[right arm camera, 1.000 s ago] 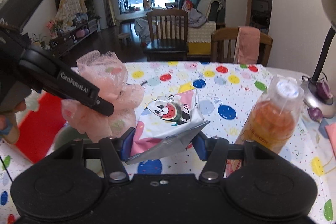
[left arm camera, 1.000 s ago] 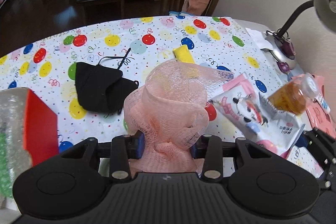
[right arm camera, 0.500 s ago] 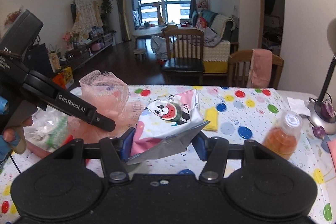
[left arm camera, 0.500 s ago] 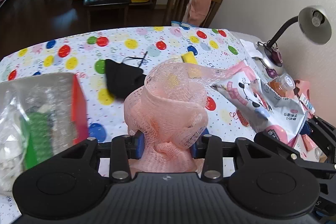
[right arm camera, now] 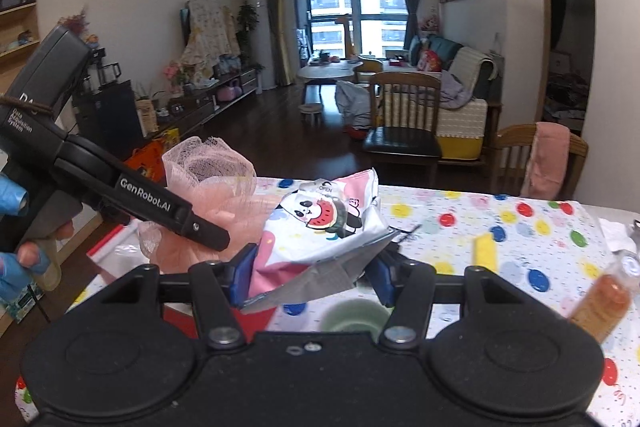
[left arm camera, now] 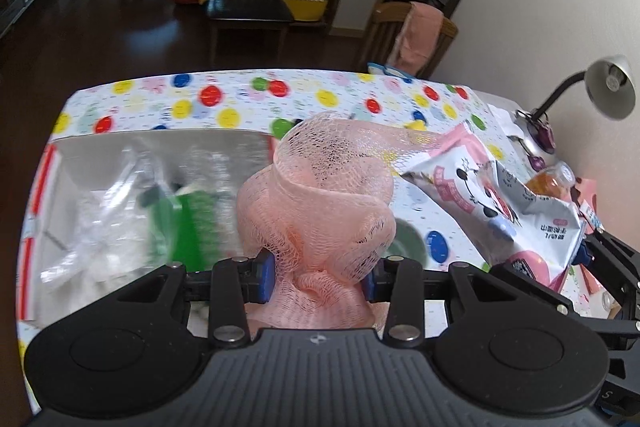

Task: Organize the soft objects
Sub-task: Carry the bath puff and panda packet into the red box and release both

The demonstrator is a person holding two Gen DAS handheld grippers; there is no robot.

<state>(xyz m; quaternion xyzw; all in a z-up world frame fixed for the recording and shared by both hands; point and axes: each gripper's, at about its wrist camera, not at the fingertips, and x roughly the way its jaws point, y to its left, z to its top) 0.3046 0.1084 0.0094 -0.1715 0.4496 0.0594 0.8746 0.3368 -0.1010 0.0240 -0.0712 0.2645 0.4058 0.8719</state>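
Left wrist view: the left gripper (left arm camera: 320, 277) is clamped on a pink mesh sponge (left arm camera: 320, 195), held in the air above the table (left arm camera: 240, 103) with its dotted cloth. Below and to the left lies a clear plastic bag (left arm camera: 132, 195) with red edging; it is blurred, but seems already to hold some items. Neither carried item is stowed yet. At right are a desk lamp (left arm camera: 600, 91) and an orange bottle (left arm camera: 550, 181).

Right wrist view: the right gripper (right arm camera: 312, 275) is closed on a panda-print packet (right arm camera: 324, 227), also aloft. The left gripper with its sponge sits just beside it, which crowds any approach to the bag. A green cup (right arm camera: 352, 315) stands beneath; a yellow cloth (right arm camera: 485, 250) remains on the table.
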